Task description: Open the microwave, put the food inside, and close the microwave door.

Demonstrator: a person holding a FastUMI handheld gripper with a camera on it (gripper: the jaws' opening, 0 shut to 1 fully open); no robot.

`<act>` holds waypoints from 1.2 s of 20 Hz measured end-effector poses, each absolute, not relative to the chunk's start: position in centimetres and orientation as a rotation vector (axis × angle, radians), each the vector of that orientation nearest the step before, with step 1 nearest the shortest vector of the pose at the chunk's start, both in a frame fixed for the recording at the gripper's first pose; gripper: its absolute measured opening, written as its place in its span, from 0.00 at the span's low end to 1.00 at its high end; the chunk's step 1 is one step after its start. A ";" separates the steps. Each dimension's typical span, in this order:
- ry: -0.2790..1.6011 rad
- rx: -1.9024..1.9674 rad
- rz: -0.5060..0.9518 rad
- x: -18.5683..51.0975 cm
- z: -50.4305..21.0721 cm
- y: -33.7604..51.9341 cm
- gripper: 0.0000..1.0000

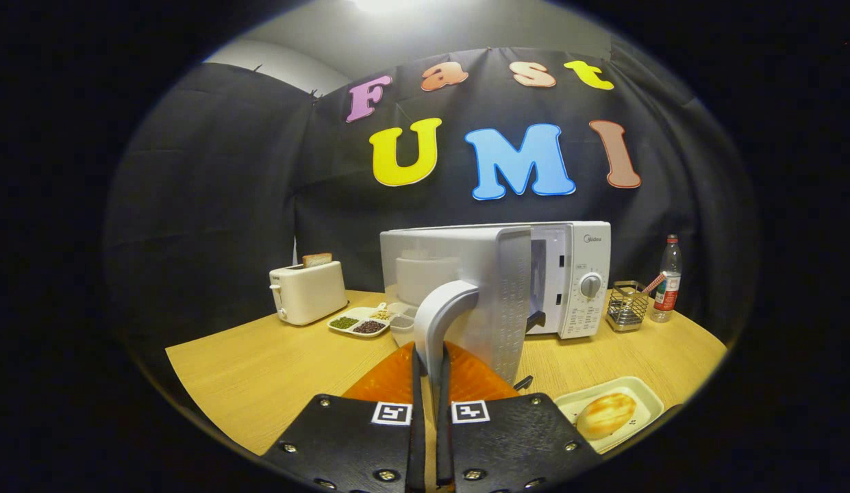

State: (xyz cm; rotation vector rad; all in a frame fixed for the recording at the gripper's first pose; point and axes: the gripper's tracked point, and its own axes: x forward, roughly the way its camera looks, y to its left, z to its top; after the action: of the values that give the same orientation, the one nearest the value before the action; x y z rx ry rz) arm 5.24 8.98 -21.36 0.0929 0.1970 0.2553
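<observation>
The hand-held gripper (430, 383) has its fingers closed almost together on the curved door handle (442, 315) of the microwave (575, 274), both pressing its lower end, though the contact itself is partly hidden. The door (496, 301) stands swung well out toward the camera, edge-on, leaving the cavity open beside the control panel. The handle grip suits pulling the door along its arc. The food, a bun (606, 414), waits on a tray (647, 400) on the tabletop (260, 370) just right of the fingers, near enough to pick up next; it is not yet inside
</observation>
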 end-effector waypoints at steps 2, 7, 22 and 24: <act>0.189 0.096 0.257 4.5 -21.2 10.7 0.07; 0.131 0.062 0.231 3.0 -20.7 15.8 0.06; 0.003 0.025 -0.058 3.1 -20.4 25.5 0.06; 0.010 0.040 -0.060 3.2 -20.7 25.4 0.06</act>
State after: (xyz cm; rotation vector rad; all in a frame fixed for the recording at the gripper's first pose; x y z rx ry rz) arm 3.25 25.41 -20.71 0.0397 0.0099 -0.0599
